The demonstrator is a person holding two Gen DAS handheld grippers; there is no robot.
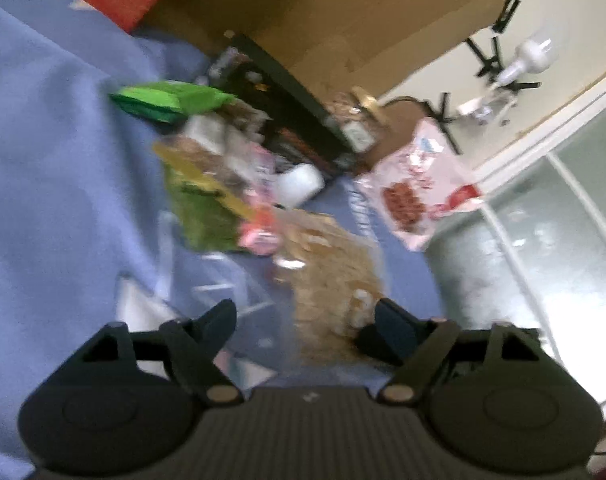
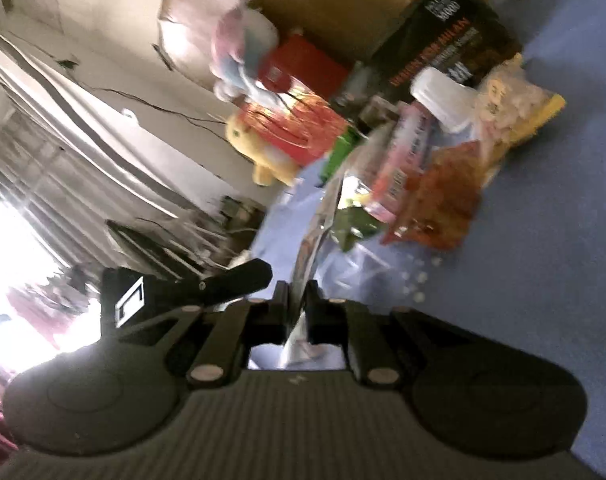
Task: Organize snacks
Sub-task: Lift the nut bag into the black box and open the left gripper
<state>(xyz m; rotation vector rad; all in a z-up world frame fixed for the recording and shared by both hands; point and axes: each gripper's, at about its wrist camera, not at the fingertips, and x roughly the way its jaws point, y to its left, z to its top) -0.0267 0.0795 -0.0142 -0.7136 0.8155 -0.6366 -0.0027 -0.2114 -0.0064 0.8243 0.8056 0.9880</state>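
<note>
Your left gripper (image 1: 305, 320) is spread wide, nothing between the fingers, hovering over the blue sheet (image 1: 55, 184). A clear bag of tan snack pieces (image 1: 335, 272) lies flat on the sheet, its near end just beside the right-hand finger — I can't tell whether they touch.

Your right gripper (image 2: 297, 300) is pressed together on the edge of a clear, shiny snack bag (image 2: 323, 216); the film runs up from between the fingers toward the pile. Contents too blurred to name beyond something green inside.

The rest of the snacks sit in a loose pile on the sheet:
- bright green packet (image 1: 171, 100) at the far-left edge
- yellow-green bag (image 1: 203, 200) with a pink packet (image 1: 259, 232) against it
- white tub (image 1: 299, 182) at the back of the pile, near the black box (image 1: 291, 108)
- pink-and-white bag with red print (image 1: 419, 184) off to the right, propped up, apart from the pile

From the right wrist view — an orange-red clear bag (image 2: 443, 204) of dark pieces, and a yellow-edged bag of pale round pieces (image 2: 511, 108) behind it, touching.

A large cardboard box (image 1: 363, 12) stands behind the pile; its inside isn't visible.
</note>
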